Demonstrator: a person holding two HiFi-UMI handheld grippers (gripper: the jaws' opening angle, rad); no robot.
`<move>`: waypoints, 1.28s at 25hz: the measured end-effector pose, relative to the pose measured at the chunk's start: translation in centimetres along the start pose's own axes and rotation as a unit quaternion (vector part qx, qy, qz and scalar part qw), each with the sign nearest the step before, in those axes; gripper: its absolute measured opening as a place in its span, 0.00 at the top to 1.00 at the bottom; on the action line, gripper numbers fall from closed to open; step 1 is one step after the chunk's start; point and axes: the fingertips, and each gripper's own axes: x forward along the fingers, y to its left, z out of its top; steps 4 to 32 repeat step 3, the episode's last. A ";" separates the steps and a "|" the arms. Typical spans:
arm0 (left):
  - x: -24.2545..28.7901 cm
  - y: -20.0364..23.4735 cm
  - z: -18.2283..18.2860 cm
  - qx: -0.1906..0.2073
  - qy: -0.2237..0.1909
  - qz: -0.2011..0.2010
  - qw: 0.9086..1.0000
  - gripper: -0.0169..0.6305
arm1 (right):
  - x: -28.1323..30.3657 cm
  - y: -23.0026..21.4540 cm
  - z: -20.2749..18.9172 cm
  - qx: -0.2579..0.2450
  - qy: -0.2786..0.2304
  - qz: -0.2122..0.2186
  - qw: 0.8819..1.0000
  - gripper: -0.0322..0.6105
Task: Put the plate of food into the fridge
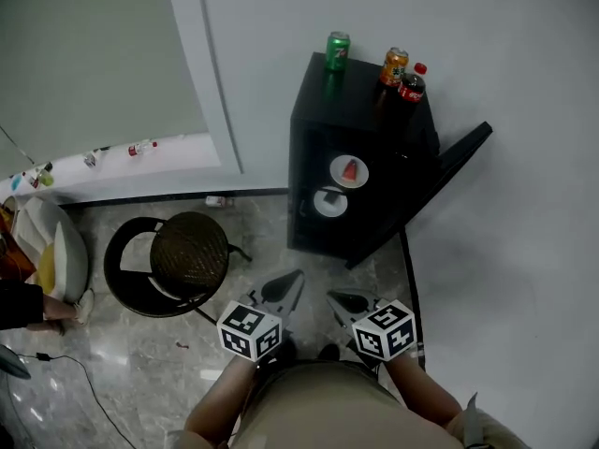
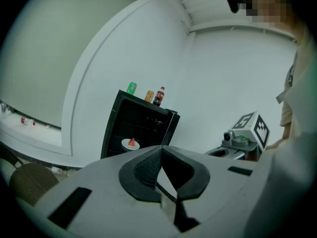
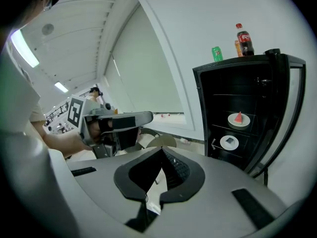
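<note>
The black fridge [image 1: 360, 171] stands against the wall with its door [image 1: 457, 155] swung open to the right. On an upper shelf inside sits a white plate with a red wedge of food [image 1: 349, 171], also visible in the left gripper view [image 2: 131, 144] and in the right gripper view [image 3: 238, 119]. A second white plate [image 1: 329, 201] lies on the shelf below. My left gripper [image 1: 292, 281] and right gripper [image 1: 339, 298] are both shut and empty, held side by side close to my body, well short of the fridge and pointing toward it.
A green can [image 1: 337, 50], an orange can [image 1: 394, 66] and a cola bottle [image 1: 410, 84] stand on the fridge top. A round dark stool [image 1: 187, 251] is on the floor to the left. Another person [image 1: 28, 307] is at the left edge.
</note>
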 end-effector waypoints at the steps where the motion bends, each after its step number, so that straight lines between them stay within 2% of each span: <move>1: -0.5 0.7 0.0 -0.002 -0.001 0.002 1.000 0.96 | 0.5 0.5 0.1 0.001 0.000 -0.001 1.000 0.92; 3: -1.6 2.1 0.0 -0.006 -0.003 0.007 1.000 0.96 | 1.6 1.4 0.3 0.003 0.000 -0.003 1.000 0.92; 32: -1.6 2.1 0.0 -0.006 -0.003 0.007 1.000 0.96 | 1.6 1.4 0.3 0.003 0.000 -0.003 1.000 0.92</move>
